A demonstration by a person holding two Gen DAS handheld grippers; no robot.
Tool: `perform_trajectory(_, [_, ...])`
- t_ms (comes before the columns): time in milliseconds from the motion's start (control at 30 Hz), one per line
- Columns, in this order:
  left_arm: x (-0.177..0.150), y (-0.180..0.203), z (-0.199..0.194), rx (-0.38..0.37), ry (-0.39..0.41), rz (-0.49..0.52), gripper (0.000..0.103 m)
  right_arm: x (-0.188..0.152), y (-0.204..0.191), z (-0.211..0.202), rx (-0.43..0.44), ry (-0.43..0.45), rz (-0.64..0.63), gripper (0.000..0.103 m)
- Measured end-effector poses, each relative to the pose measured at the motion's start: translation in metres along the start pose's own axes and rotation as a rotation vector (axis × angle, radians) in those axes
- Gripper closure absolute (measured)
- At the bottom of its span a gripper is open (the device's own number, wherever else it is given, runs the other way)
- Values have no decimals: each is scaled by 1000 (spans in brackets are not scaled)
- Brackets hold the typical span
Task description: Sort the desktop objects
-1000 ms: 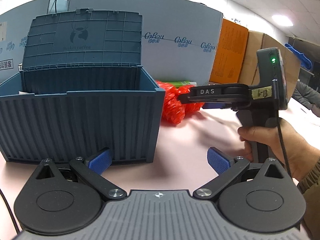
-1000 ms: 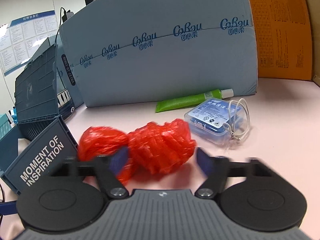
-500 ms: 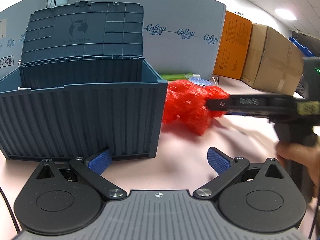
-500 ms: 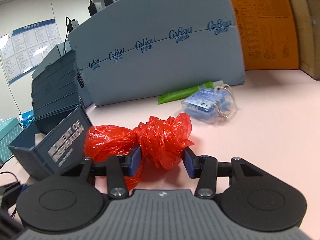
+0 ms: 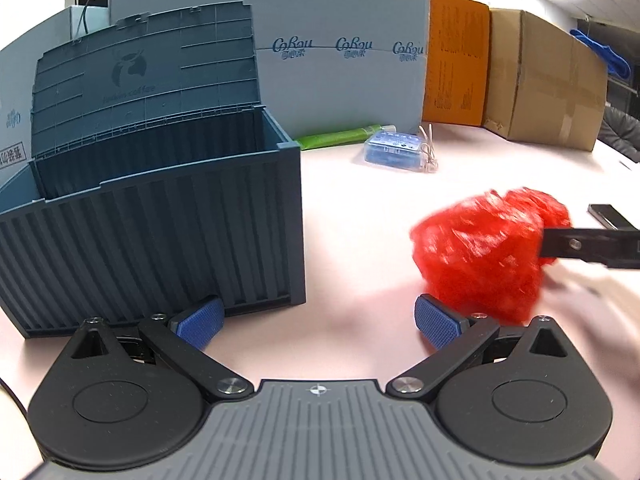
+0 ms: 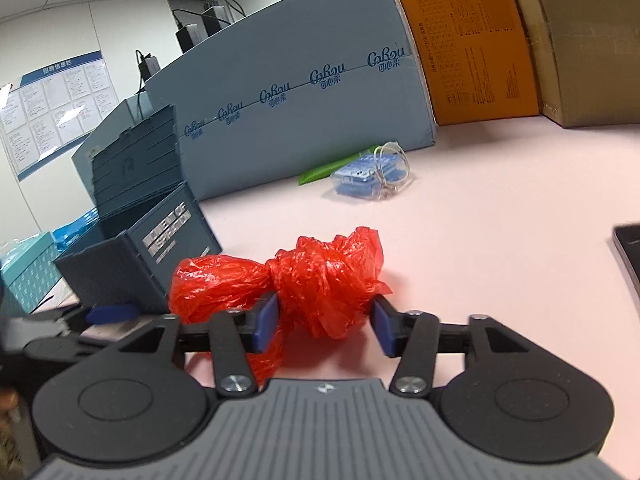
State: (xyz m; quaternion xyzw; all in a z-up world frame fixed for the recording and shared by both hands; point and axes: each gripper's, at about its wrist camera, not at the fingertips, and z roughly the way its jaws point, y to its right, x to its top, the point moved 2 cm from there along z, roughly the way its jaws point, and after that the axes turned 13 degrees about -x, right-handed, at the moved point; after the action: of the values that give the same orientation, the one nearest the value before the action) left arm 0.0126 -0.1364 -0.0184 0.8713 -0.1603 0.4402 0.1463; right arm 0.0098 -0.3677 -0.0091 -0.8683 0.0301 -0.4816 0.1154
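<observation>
A crumpled red plastic bag (image 6: 320,280) is pinched between the blue pads of my right gripper (image 6: 326,322), lifted a little off the pink table. In the left wrist view the same red bag (image 5: 484,252) hangs at the right, with the right gripper's black finger (image 5: 588,244) coming in from the edge. My left gripper (image 5: 318,322) is open and holds nothing, low over the table beside the front right corner of the open blue storage box (image 5: 160,216). The box (image 6: 136,256) has its lid standing upright.
A green tube (image 5: 340,136) and a clear packet of blue items (image 5: 394,150) lie near the grey-blue carton (image 5: 344,40) at the back. Orange (image 5: 456,64) and brown (image 5: 548,80) cartons stand to the right. A dark phone (image 6: 630,256) lies at the right edge.
My right gripper has shut on the red bag and carried it away from the box, toward the right and nearer. My left gripper has stayed open by the box.
</observation>
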Motion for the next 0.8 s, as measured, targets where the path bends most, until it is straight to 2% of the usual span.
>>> perform_trajectory(33, [0,1,1,4,-5,7,1,-2,1,-5,16,9,0,40])
perform_trajectory(100, [0,1,1,11,-10,12,1,-5,3,-14,64,33,0,25])
perform_trajectory(200, [-2,2,1,18,-12,18,1,-7,5,-25,121,73,-3,15])
perform_trajectory(300, [-3,5,0,23,-10,30,1,-9,3,-31,140,102,-14,14])
perform_trajectory(400, [-4,10,-2,28,-6,59,1,-5,4,-30,101,133,-5,13])
perform_trajectory(533, [-5,20,-2,59,-12,116,1,2,9,-19,50,112,1,13])
perform_trajectory(633, [-6,23,-5,51,-7,124,1,5,16,-16,41,110,12,13])
perform_trajectory(800, [-8,26,-7,59,-15,125,1,7,32,-13,89,98,74,13])
